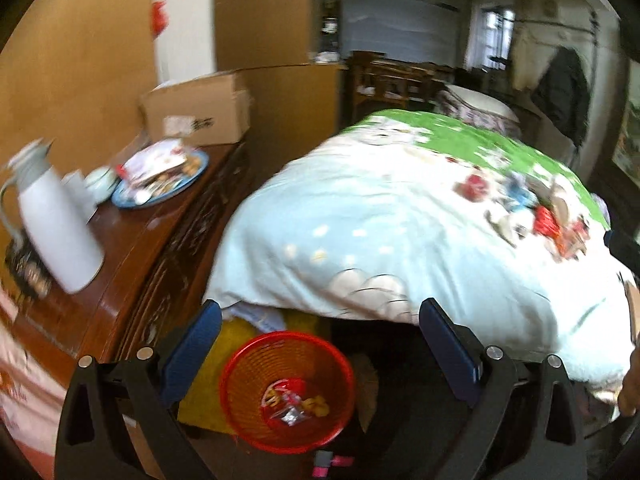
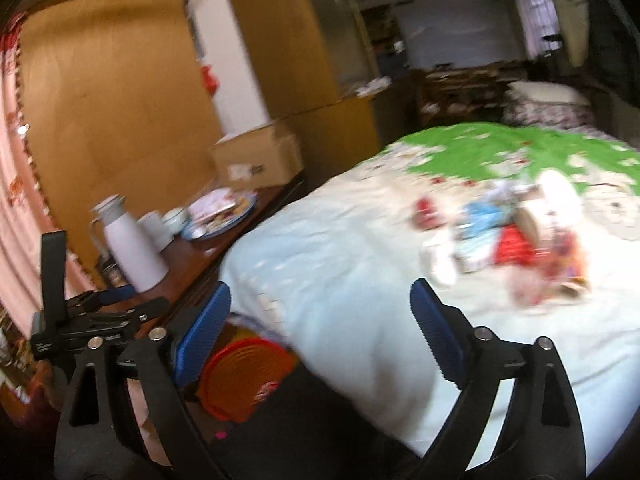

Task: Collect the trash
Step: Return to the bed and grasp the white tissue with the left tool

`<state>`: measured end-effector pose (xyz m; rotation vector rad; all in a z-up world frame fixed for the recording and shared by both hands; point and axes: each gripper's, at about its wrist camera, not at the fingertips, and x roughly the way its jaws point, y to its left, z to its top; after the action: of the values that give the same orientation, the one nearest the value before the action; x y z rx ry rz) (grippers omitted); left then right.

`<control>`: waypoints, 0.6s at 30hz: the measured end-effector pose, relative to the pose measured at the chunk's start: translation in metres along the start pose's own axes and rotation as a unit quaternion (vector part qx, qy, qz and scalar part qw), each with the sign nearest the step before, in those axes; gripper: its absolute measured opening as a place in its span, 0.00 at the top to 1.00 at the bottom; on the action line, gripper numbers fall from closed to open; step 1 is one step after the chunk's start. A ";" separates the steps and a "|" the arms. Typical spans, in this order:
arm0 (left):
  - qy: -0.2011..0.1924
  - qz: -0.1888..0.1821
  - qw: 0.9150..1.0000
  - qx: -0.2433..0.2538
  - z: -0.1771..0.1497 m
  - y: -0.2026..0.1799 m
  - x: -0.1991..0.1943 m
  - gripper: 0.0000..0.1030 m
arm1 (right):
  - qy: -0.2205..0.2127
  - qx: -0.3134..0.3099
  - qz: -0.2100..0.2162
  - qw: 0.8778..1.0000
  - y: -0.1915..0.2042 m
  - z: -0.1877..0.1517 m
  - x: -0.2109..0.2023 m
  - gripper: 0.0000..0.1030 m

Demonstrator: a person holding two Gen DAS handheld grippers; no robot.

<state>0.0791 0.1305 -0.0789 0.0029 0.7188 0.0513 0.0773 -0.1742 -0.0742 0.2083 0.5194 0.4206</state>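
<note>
Left wrist view shows some wrappers already in the red basket [image 1: 287,390] beside the bed [image 1: 360,240]. Both the left gripper [image 1: 320,344] and right gripper [image 2: 320,328] gape empty; a litter pile [image 2: 516,236] on the bed remains.

Light: soft daylight from the far curtained window [image 1: 490,36]; far room dim.
Shadow: deep darkness under the pale blue quilt [image 1: 360,232].
Blur: motion smear throughout, worst on the white plastic thermos jug [image 1: 56,224] and the colourful wrappers [image 2: 516,236].
Distortion: fisheye bending, black corner vignetting.
</note>
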 end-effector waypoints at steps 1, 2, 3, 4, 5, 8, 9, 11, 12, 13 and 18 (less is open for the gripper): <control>0.002 -0.003 1.000 0.007 0.003 -0.007 0.004 0.06 | -0.001 0.004 -0.010 1.000 -0.011 0.001 -0.003 0.11; 0.007 -0.012 1.000 0.019 0.006 -0.021 0.012 0.06 | 0.000 0.011 -0.021 1.000 -0.023 0.000 -0.005 0.11; 0.012 -0.018 0.999 0.025 0.008 -0.029 0.018 0.06 | 0.003 0.022 -0.036 0.999 -0.038 -0.001 -0.004 0.11; 0.019 -0.028 0.999 0.033 0.010 -0.040 0.028 0.06 | 0.006 0.034 -0.052 0.998 -0.052 -0.003 -0.004 0.11; 0.025 -0.035 0.998 0.039 0.013 -0.049 0.037 0.06 | 0.008 0.043 -0.069 0.997 -0.063 -0.005 -0.002 0.11; 0.046 -0.058 0.995 0.068 0.024 -0.087 0.074 0.06 | 0.023 0.079 -0.125 0.989 -0.108 -0.013 0.004 0.11; 0.052 -0.064 0.994 0.075 0.027 -0.097 0.086 0.06 | 0.029 0.094 -0.139 0.985 -0.123 -0.016 0.007 0.11; 0.065 -0.080 0.991 0.087 0.034 -0.115 0.108 0.06 | 0.037 0.114 -0.159 0.980 -0.145 -0.021 0.012 0.11; 0.068 -0.088 0.990 0.090 0.036 -0.123 0.116 0.06 | 0.041 0.121 -0.169 0.977 -0.156 -0.023 0.014 0.11; 0.072 -0.096 0.988 0.094 0.040 -0.132 0.126 0.06 | 0.044 0.124 -0.180 0.975 -0.164 -0.025 0.015 0.11; 0.082 -0.132 0.981 0.113 0.056 -0.177 0.165 0.06 | 0.057 0.120 -0.225 0.965 -0.191 -0.027 0.027 0.11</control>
<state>0.2476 -0.0372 -0.1487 0.1221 0.8812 -0.2867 0.1488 -0.3305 -0.1658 0.2925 0.7105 -0.0769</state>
